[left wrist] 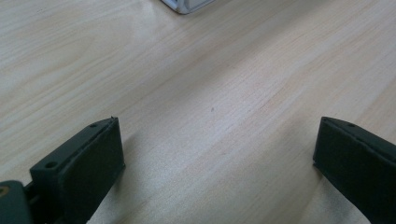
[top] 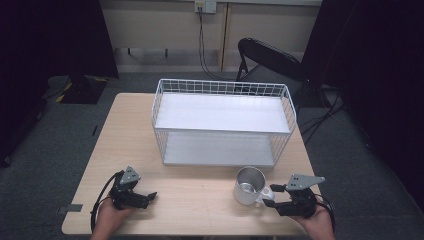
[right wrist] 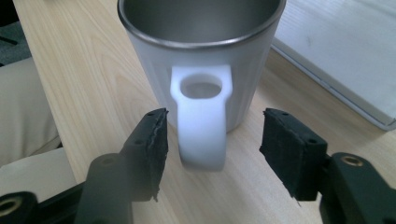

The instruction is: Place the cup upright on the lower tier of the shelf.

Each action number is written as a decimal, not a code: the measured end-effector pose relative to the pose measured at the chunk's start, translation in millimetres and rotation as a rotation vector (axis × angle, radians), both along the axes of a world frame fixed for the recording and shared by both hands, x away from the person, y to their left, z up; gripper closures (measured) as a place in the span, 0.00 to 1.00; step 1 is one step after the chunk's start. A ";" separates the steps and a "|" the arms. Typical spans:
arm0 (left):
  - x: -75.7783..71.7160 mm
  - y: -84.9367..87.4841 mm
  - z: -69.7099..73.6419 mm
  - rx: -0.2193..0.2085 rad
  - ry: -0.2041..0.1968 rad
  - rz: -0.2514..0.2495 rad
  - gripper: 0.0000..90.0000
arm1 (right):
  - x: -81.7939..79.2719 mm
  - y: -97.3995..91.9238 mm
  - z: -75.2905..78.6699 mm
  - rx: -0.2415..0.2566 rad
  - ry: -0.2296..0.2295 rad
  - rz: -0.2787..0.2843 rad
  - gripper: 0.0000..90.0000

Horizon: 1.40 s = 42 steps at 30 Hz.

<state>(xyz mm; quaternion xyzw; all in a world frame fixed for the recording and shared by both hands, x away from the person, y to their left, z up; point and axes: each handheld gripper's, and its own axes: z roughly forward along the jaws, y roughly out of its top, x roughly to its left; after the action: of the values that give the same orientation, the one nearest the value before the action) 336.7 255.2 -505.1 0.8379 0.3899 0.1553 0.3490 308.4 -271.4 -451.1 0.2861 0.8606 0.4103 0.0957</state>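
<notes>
Right gripper view shows the mug's white handle (right wrist: 201, 121) standing upright between the right gripper (right wrist: 212, 149)'s fingers, not yet pinched; left gripper (left wrist: 217, 158)'s fingers gape over bare bench.

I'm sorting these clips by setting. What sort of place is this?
Probably a lab or studio: one wooden table on grey carpet, dark curtains at both sides, and a folding chair behind.
</notes>
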 end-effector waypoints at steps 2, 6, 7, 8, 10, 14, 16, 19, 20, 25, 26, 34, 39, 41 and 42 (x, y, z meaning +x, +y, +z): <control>0.0 0.0 0.0 0.000 0.000 0.000 0.01 | 0.4 0.5 1.8 0.006 0.001 0.005 0.48; 0.0 0.0 0.0 0.000 0.000 0.000 0.01 | 0.9 2.4 4.3 -0.001 -0.003 0.011 0.53; 0.0 0.0 0.0 0.000 0.000 0.000 0.01 | 0.9 2.4 4.3 -0.001 -0.003 0.011 0.53; 0.0 0.0 0.0 0.000 0.000 0.000 0.01 | 1.0 3.6 5.8 -0.003 -0.009 0.010 0.56; 0.0 0.0 0.0 0.000 0.000 0.000 0.01 | 1.2 4.3 6.5 -0.004 -0.007 0.005 0.59; 0.0 0.0 0.0 0.000 0.000 0.000 0.01 | 1.8 5.5 7.1 -0.004 -0.002 0.007 0.64; 0.0 0.0 0.0 0.000 0.000 0.000 0.01 | 1.3 6.3 7.5 -0.006 -0.003 0.011 0.67; 0.0 0.0 0.0 0.000 0.000 0.000 0.01 | 0.9 6.8 8.3 -0.004 -0.006 0.016 0.69; 0.0 0.0 0.0 0.000 0.000 0.000 0.01 | 0.8 6.8 8.5 -0.005 -0.008 0.018 0.70; 0.0 0.0 0.0 0.000 0.000 0.000 0.01 | 1.1 6.3 8.4 -0.005 -0.006 0.018 0.73; 0.0 0.0 0.0 0.000 0.001 0.000 0.01 | 1.1 6.2 8.5 -0.006 -0.006 0.017 0.74; 0.0 0.0 0.0 0.001 0.001 0.000 0.01 | 0.4 5.3 7.6 -0.022 -0.017 0.036 0.79; 0.0 0.0 0.0 0.000 0.000 0.000 0.01 | -0.8 4.5 6.2 -0.009 -0.038 0.033 0.79; 0.0 0.0 0.0 0.000 0.001 0.000 0.01 | -1.5 4.9 6.5 -0.008 -0.046 0.032 0.79; 0.0 0.0 0.0 0.000 0.001 0.000 0.01 | -1.7 5.0 6.7 -0.008 -0.048 0.033 0.79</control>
<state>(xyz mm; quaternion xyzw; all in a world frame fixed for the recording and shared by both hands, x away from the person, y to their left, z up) 336.7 255.2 -505.0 0.8379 0.3901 0.1552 0.3488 306.7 -266.4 -444.3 0.2615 0.8643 0.4151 0.1109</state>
